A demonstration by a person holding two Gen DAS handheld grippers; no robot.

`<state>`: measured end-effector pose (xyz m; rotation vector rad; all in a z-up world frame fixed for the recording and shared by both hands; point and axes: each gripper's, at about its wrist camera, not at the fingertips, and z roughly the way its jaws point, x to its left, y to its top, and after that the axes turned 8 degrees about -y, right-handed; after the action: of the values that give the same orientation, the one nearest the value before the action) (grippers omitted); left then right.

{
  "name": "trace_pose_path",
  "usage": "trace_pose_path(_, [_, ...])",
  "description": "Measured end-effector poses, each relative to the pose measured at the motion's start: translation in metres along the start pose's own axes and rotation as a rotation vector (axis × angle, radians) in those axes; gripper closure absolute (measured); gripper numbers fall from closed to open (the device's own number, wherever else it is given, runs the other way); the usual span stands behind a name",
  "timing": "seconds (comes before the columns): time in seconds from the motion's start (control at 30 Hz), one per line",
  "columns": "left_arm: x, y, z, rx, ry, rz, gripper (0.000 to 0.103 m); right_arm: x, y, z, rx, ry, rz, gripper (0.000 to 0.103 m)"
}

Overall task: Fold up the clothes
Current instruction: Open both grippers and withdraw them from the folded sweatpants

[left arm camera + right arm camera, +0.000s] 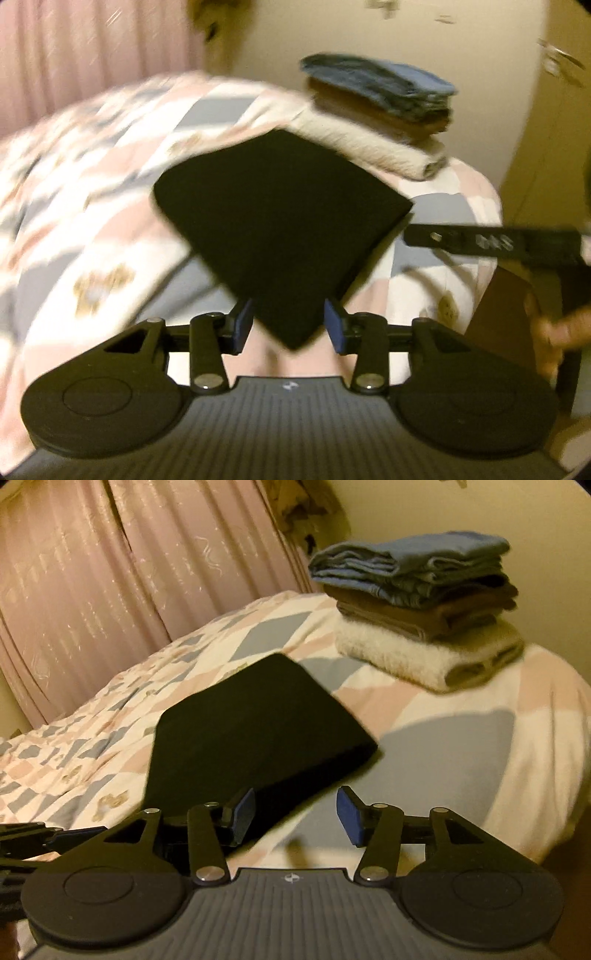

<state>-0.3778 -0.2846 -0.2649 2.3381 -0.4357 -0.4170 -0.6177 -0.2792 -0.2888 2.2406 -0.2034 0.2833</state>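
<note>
Resting flat on the patchwork quilt (pixel 461 746), the folded black garment (pixel 255 731) looks done and ready to stack. Left gripper (pixel 288 325) straddles its near corner, jaws apart, not clamped; right gripper (pixel 295 812) gapes beside its edge. Grab both near corners evenly, lift level. Folded pile (pixel 424 605) sits behind; open quilt between. Bed edge drops off right.
</note>
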Motion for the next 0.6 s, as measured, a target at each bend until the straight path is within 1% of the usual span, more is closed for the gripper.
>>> trace_pose_path(0.03, [0.001,-0.002,-0.004,0.016,0.008,-0.039,0.065,0.002,-0.004,-0.007,0.007,0.002,0.011,0.046])
trace_pose_path(0.07, [0.003,-0.004,-0.009,0.026,0.012,-0.071,0.059,0.003,-0.007,-0.014,0.013,0.003,0.022,0.045])
trace_pose_path(0.17, [0.006,-0.01,-0.025,0.05,0.026,-0.159,0.056,0.007,-0.012,-0.037,0.011,0.003,0.027,0.042])
trace_pose_path(0.2, [0.004,-0.011,-0.032,0.045,0.032,-0.167,0.054,0.009,-0.013,-0.046,0.005,0.001,0.025,0.036])
trace_pose_path(0.23, [0.003,-0.012,-0.039,0.036,0.038,-0.172,0.048,0.011,-0.013,-0.057,-0.007,-0.005,0.023,0.031])
trace_pose_path(0.27, [0.001,-0.013,-0.047,0.027,0.044,-0.176,0.043,0.012,-0.013,-0.067,-0.02,-0.01,0.02,0.029])
trace_pose_path(0.33, [-0.005,-0.014,-0.06,0.007,0.045,-0.172,0.039,0.016,-0.012,-0.089,-0.05,-0.012,0.012,0.025])
trace_pose_path(0.4, [-0.013,-0.015,-0.073,-0.015,0.041,-0.163,0.037,0.02,-0.013,-0.105,-0.071,-0.016,0.006,0.019])
trace_pose_path(0.47, [-0.02,-0.016,-0.085,-0.036,0.037,-0.152,0.034,0.024,-0.016,-0.121,-0.087,-0.027,-0.001,0.016])
trace_pose_path(0.6, [-0.028,-0.024,-0.104,-0.059,0.034,-0.135,0.033,0.032,-0.027,-0.14,-0.085,-0.045,-0.01,0.009])
